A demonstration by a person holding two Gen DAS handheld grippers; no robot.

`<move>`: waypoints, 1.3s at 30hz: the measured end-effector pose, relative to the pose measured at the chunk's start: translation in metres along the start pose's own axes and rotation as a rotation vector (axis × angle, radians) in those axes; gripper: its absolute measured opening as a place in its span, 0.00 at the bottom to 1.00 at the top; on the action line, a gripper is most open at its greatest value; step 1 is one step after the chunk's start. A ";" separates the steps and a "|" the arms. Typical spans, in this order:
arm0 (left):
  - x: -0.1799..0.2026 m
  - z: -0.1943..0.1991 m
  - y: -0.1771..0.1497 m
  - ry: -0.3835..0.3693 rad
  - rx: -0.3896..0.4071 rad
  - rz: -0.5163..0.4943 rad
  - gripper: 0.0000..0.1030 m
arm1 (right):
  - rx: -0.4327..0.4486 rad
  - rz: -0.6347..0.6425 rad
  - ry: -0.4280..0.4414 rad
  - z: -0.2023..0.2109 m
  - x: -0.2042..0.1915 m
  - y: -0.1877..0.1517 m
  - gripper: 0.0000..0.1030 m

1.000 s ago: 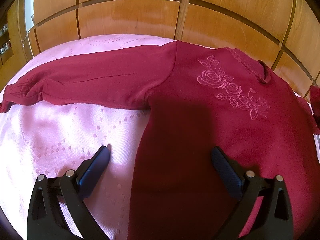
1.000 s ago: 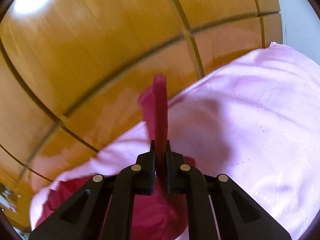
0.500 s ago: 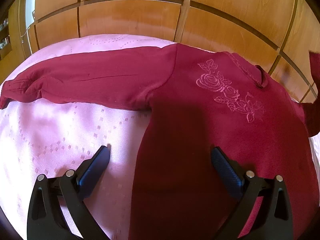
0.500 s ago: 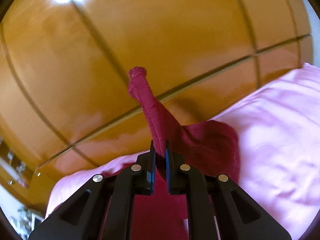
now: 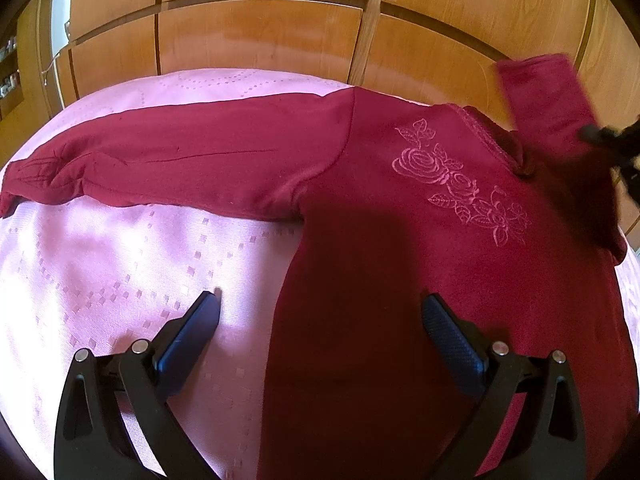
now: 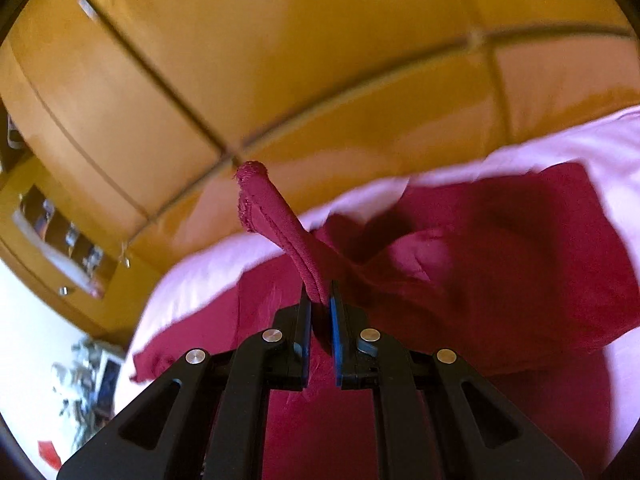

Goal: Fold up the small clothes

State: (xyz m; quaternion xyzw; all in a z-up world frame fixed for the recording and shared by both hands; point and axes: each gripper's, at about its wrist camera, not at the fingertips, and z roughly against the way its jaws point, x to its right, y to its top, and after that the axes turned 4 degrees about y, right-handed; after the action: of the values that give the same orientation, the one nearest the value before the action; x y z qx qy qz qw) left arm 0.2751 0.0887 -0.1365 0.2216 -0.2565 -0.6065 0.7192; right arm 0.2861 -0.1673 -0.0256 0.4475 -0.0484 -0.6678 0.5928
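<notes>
Bare pink patterned bedspread (image 5: 120,264) left of dark red embroidered long-sleeved top (image 5: 400,280): open room for passing. Outstretched sleeve (image 5: 192,160) bars far-left stretch, lying flat. Glossy orange wooden panelled wall (image 5: 260,40) closes off far side just behind top. Raised other sleeve (image 5: 548,96), clamped in right gripper (image 6: 320,304), blocks upper right over neckline. Wide-spread left gripper (image 5: 320,312) straddles top's left edge.

Matt knit sweater (image 5: 400,280); glossy wood wardrobe (image 5: 260,52).
</notes>
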 end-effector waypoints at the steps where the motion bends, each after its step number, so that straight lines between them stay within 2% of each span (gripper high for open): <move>1: 0.000 0.000 0.000 0.000 0.000 0.000 0.98 | -0.035 0.016 -0.005 -0.016 -0.004 -0.010 0.07; 4: 0.000 0.000 0.000 0.004 -0.001 -0.003 0.98 | -0.107 0.071 -0.070 -0.048 -0.007 -0.032 0.07; 5: 0.000 0.000 -0.001 0.003 -0.001 -0.003 0.98 | -0.125 0.089 -0.084 -0.055 -0.006 -0.037 0.13; 6: 0.000 0.000 -0.001 0.003 -0.001 -0.002 0.98 | -0.145 0.110 -0.088 -0.061 -0.005 -0.041 0.21; 8: 0.000 0.000 -0.001 0.004 -0.001 -0.003 0.98 | -0.182 0.156 -0.083 -0.062 -0.003 -0.050 0.54; 9: 0.000 0.000 -0.001 0.004 -0.001 -0.003 0.98 | -0.176 0.174 -0.073 -0.058 -0.002 -0.052 0.59; 11: 0.001 0.000 -0.001 0.004 -0.001 -0.003 0.98 | -0.125 0.209 -0.065 -0.038 0.001 -0.055 0.61; 14: 0.000 0.000 0.000 -0.002 -0.003 0.001 0.98 | -0.047 0.210 -0.104 -0.001 0.014 -0.055 0.61; 18: -0.007 0.005 0.001 -0.039 0.000 0.032 0.98 | 0.061 0.152 -0.184 0.044 0.054 -0.058 0.61; 20: -0.012 0.013 0.004 -0.068 -0.005 0.066 0.95 | 0.100 0.072 -0.206 0.066 0.083 -0.056 0.61; 23: -0.014 0.032 0.017 -0.165 0.020 0.157 0.93 | 0.128 -0.105 -0.178 0.083 0.125 -0.055 0.61; 25: -0.005 0.040 0.031 -0.219 0.033 0.192 0.93 | 0.138 -0.191 -0.121 0.087 0.145 -0.058 0.61; 27: 0.010 0.040 0.043 -0.240 0.025 0.177 0.94 | 0.154 -0.225 -0.078 0.089 0.152 -0.062 0.61; 32: 0.055 0.005 0.063 -0.221 -0.055 0.057 0.93 | 0.163 -0.273 -0.046 0.087 0.149 -0.045 0.61; 33: 0.059 -0.002 0.064 -0.218 -0.074 0.049 0.89 | 0.177 -0.307 -0.038 0.088 0.152 -0.039 0.61; 35: 0.067 -0.020 0.065 -0.205 -0.130 0.042 0.67 | 0.203 -0.376 -0.018 0.089 0.161 -0.031 0.61; 37: 0.073 -0.029 0.065 -0.185 -0.143 0.042 0.56 | 0.216 -0.416 -0.030 0.086 0.170 -0.025 0.61; 38: 0.076 -0.028 0.064 -0.180 -0.127 0.030 0.43 | 0.220 -0.440 -0.043 0.082 0.176 -0.023 0.57; 39: 0.081 -0.028 0.065 -0.170 -0.123 0.004 0.34 | 0.228 -0.460 -0.050 0.079 0.181 -0.022 0.44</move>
State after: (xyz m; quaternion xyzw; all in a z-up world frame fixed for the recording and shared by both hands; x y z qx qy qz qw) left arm 0.3534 0.0203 -0.1093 0.1243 -0.2797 -0.6362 0.7082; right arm 0.2369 -0.3489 -0.0898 0.4941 -0.0349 -0.7862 0.3695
